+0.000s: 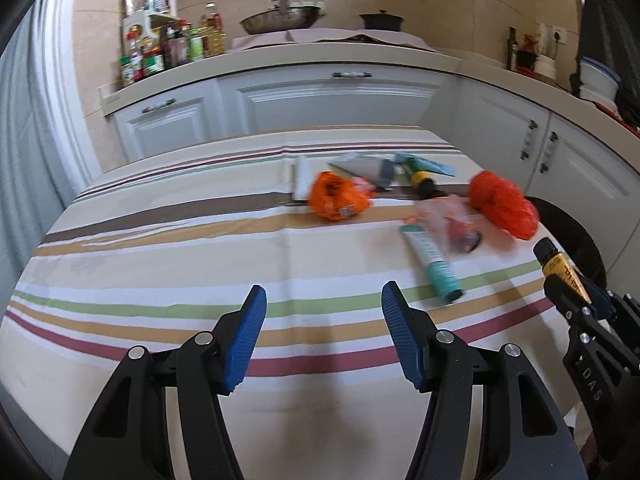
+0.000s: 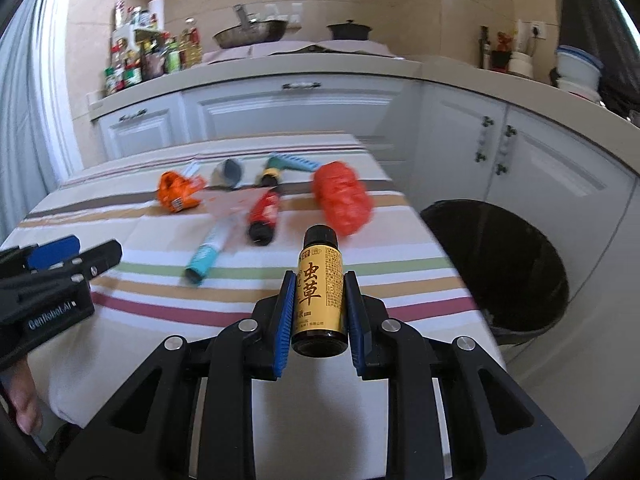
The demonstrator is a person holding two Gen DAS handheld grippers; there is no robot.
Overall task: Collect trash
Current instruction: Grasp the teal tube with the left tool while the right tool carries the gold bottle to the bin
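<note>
**Little gold bottle held tight over the striped table**

The right gripper (image 2: 318, 308) holds a small bottle (image 2: 320, 292). Its two blue pads press on the bottle's sides, one on each side. The bottle has a shiny gold label with big dark red writing, a dark brown glass bottom and a black cap. The cap points away past the fingertips, and the round bottom faces the camera. From the left wrist view, only the cap end of the bottle (image 1: 560, 266) shows, at the far right edge, and the right gripper (image 1: 576, 300) is partly cut off there.

The left gripper (image 1: 322, 340) is open with nothing between its blue pads. Only the striped tablecloth (image 1: 160, 248) lies under it.

More trash lies on the cloth beyond the fingers of both grippers. There is a teal and white tube (image 2: 208, 250), a red bottle with a black cap (image 2: 262, 214), a crumpled orange wrapper (image 2: 178, 194) and a red net bag (image 2: 342, 198). Farther back are a grey cup lying on its side (image 2: 228, 172) and a yellow and dark bottle (image 2: 269, 174). These things are blurry, so their labels are hard to read.

A black trash bin (image 2: 500, 264) stands on the floor to the right of the right gripper's fingers, just beside the table edge. Its bottom is hidden behind the table.
</note>
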